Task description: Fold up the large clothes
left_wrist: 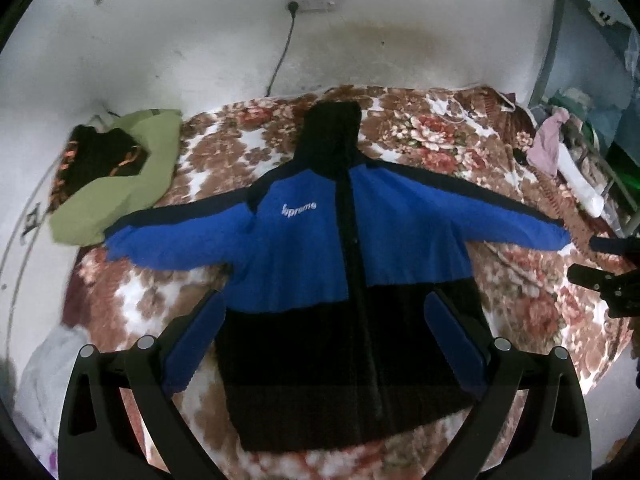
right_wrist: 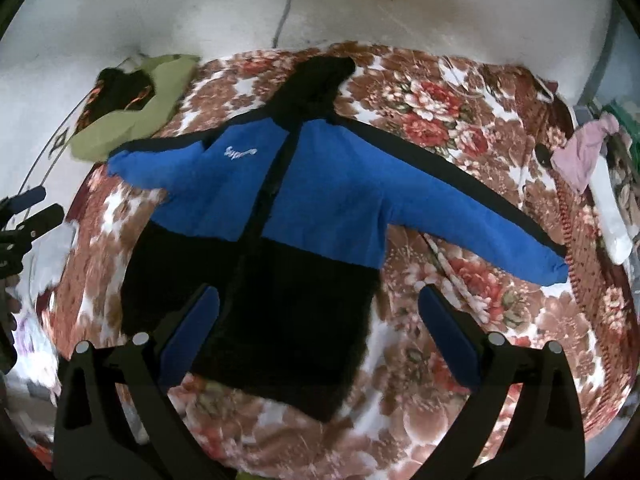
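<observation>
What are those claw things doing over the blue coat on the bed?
A person holds two grippers above a blue and black jacket that lies flat on a flowery blanket, front up, sleeves stretched out to both sides. The left gripper and the right gripper are both open and hold nothing. No fold shows yet. A green garment lies near one sleeve.

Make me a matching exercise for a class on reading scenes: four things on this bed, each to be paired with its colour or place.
Things:
1. hood
2. sleeves
3. green garment
4. pink cloth

Descriptions:
A. blue, spread out to both sides
B. at the bed's right edge
C. black, pointing toward the wall
D. beside the left sleeve's end

Pairs: 1-C, 2-A, 3-D, 4-B
</observation>
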`<state>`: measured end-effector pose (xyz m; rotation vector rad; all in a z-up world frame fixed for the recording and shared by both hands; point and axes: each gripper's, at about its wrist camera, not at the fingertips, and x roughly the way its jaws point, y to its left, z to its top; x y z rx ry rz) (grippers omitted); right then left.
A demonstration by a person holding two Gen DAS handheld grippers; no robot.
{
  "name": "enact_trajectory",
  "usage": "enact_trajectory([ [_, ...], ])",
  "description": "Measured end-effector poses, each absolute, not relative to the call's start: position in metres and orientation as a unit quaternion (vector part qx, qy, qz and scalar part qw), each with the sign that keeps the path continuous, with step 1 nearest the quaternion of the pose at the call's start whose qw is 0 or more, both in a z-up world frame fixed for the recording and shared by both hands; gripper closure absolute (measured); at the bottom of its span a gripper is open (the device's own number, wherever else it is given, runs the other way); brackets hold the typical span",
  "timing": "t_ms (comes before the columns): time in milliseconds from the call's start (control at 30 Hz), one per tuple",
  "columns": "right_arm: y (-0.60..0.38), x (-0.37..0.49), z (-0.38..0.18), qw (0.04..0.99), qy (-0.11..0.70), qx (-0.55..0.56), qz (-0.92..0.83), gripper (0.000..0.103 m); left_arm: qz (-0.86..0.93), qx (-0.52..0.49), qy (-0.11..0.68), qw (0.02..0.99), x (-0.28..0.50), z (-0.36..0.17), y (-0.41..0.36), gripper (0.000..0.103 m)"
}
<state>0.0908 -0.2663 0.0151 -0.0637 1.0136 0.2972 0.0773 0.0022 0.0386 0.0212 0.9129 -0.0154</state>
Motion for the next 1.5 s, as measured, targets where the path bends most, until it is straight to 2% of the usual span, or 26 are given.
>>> enact_trajectory([
  [167,-0.239,0.147,0.017,0.869,0.479,-0.037,0.120,0.004,-0.097,0.055,0.446,0.888,0.157,0.022,0.028,0.005],
  [467,-0.188,0.293,0.004,0.866,0.477,-0.034,0.147,0.005,-0.129,0.054,0.467,0.873,0.321,-0.025,0.074,0.005],
  [733,-0.158,0.469,-0.078,0.854,0.487,-0.047,0.177,0.005,-0.131,-0.063,0.497,0.856,0.481,-0.087,0.103,0.005],
  [1000,-0.134,0.606,-0.147,0.849,0.483,-0.058,0.208,0.005,-0.138,-0.033,0.513,0.846,0.608,-0.155,0.094,0.007],
  [1100,-0.127,0.657,-0.168,0.850,0.478,-0.031,0.218,0.005,-0.172,-0.047,0.514,0.839,0.652,-0.178,0.085,0.023],
  [1267,-0.123,0.718,-0.208,0.844,0.489,0.004,0.221,0.005,-0.215,-0.039,0.525,0.823,0.707,-0.206,0.059,0.024],
  [1333,-0.116,0.728,-0.221,0.836,0.499,0.000,0.228,0.015,-0.229,-0.041,0.525,0.818,0.721,-0.212,0.052,0.026],
  [1367,-0.112,0.731,-0.225,0.831,0.505,-0.003,0.233,0.025,-0.235,-0.042,0.525,0.817,0.727,-0.215,0.049,0.027],
  [1400,-0.107,0.734,-0.230,0.825,0.512,-0.006,0.241,0.032,-0.234,-0.037,0.528,0.816,0.733,-0.219,0.047,0.034],
  [1433,-0.105,0.735,-0.232,0.822,0.513,-0.006,0.249,0.036,-0.232,-0.031,0.537,0.811,0.741,-0.226,0.043,0.050],
  [1467,-0.102,0.736,-0.233,0.820,0.513,-0.010,0.254,0.041,-0.235,-0.033,0.543,0.805,0.745,-0.231,0.041,0.059],
  [1500,-0.101,0.736,-0.233,0.819,0.513,-0.014,0.257,0.052,-0.241,-0.037,0.550,0.799,0.748,-0.235,0.039,0.077],
])
